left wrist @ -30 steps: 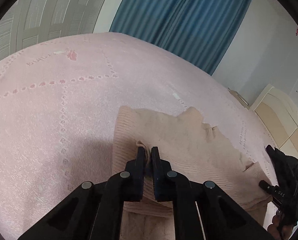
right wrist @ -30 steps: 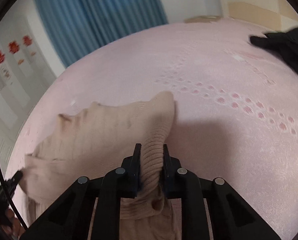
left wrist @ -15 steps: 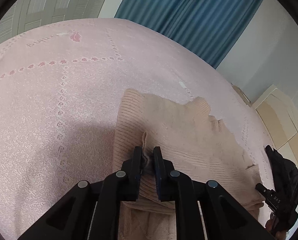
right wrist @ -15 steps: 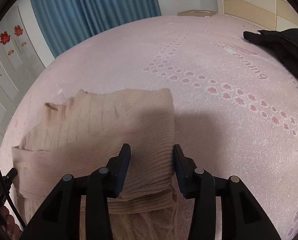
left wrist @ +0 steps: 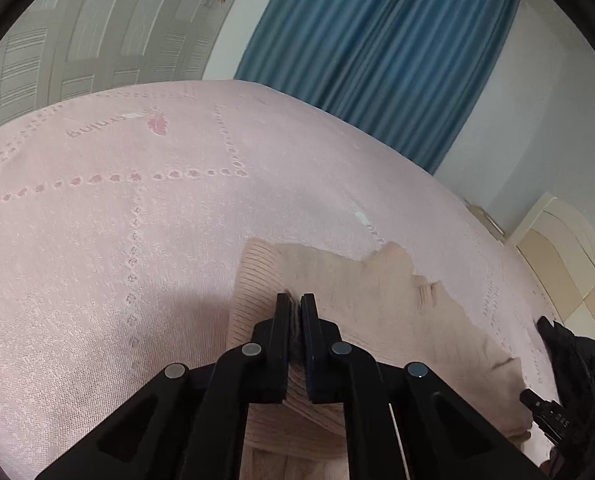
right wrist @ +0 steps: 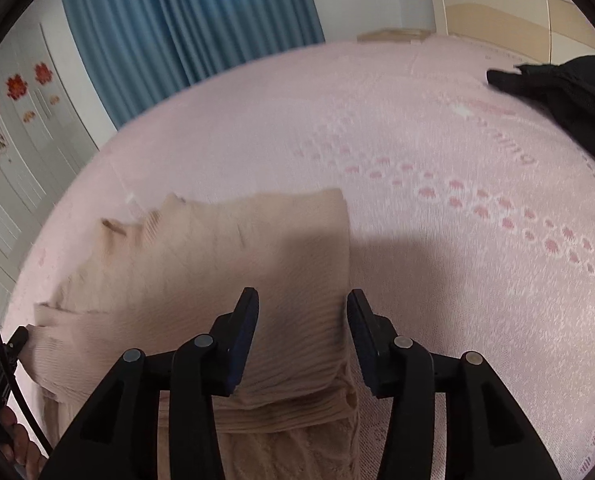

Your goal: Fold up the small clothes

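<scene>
We are working on a beige ribbed knit sweater [right wrist: 225,264] that lies on the pink bedspread [right wrist: 437,216] with its lower part doubled up over itself, so a folded band of ribbing sits right under our right gripper [right wrist: 302,306]. We judge the knit soft, light and floppy: it will sag wherever we do not support it, stretch if we pull on one point, and slide easily over the smooth spread. It looks neither fragile nor slippery in the pads, but the loose ribs could snag. The best places to hold seem to be the thick doubled edges and the corners of the fold, where several layers give the pads something to bite.

The right gripper stands wide open, its fingers spread over the folded band, with the band's right edge just inside the right finger; it holds nothing. The left gripper [left wrist: 296,308] is pinched nearly shut on a ridge of the sweater's [left wrist: 377,300] fabric, which shows dark in the narrow gap between its pads. From the left gripper the garment runs ahead and to the right, its collar end farthest away.

Beyond the sweater, a black garment [right wrist: 565,88] lies well apart, ahead and to the right of the right gripper. Blue curtains [left wrist: 377,52] hang behind the bed.
</scene>
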A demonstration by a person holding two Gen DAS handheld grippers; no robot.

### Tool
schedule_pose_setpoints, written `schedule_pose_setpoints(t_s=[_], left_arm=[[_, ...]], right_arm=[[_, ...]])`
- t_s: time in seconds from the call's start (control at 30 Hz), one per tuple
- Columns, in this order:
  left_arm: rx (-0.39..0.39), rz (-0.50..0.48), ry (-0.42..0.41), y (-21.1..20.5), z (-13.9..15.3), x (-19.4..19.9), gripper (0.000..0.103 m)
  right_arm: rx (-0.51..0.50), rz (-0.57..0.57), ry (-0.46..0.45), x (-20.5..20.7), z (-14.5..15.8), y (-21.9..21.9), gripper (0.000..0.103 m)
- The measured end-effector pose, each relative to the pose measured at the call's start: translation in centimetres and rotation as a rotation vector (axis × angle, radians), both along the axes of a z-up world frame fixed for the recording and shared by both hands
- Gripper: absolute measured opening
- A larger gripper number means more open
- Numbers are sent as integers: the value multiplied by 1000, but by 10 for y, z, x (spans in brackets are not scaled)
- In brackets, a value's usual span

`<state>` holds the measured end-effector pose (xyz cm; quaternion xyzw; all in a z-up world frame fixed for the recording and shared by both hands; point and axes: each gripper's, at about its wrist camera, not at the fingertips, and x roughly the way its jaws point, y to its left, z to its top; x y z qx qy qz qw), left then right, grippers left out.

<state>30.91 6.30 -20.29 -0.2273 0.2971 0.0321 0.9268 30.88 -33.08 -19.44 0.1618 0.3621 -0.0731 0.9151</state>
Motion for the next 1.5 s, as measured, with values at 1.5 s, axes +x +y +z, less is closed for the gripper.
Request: schedule_pose_setpoints(t_s=[1.5], left_arm=[[357, -94, 57, -46, 22, -152, 35]], right_arm=[[-47, 249, -69, -146, 24, 41, 46]])
